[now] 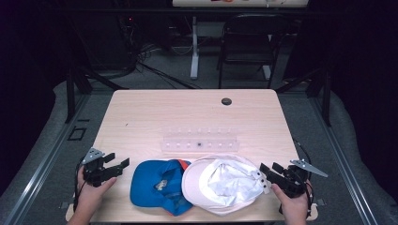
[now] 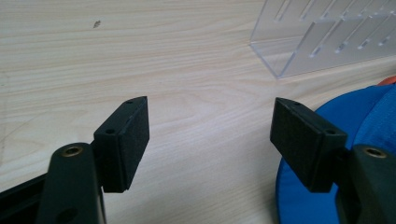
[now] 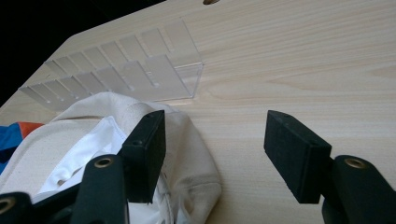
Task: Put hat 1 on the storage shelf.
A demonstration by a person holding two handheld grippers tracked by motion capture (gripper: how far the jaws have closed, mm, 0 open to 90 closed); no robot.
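1. High view: a light wooden table (image 1: 155, 112) is bearing two caps lying upside down near its front edge. The blue cap (image 1: 159, 185) is sitting left of the cream cap (image 1: 223, 183), and the two are touching where they meet. A clear plastic rack (image 1: 199, 140) is lying just behind them. The person's left hand (image 1: 91, 192) is holding the left gripper (image 1: 117, 166) near the blue cap, jaws standing apart. The right hand (image 1: 293, 201) is holding the right gripper (image 1: 268, 172) at the cream cap's right edge, jaws apart.

2. Left gripper view: the left gripper (image 2: 210, 128) is hovering over bare wood with its jaws wide apart and gripping nothing. The blue cap (image 2: 369, 121) is showing beside the right-hand jaw, the rack (image 2: 327, 39) lying farther off.

3. Right gripper view: the right gripper (image 3: 215, 140) is holding its jaws wide apart, the left-hand one hanging over the cream cap (image 3: 187, 149); whether it is touching the fabric is unclear. The rack (image 3: 121, 74) is lying beyond.
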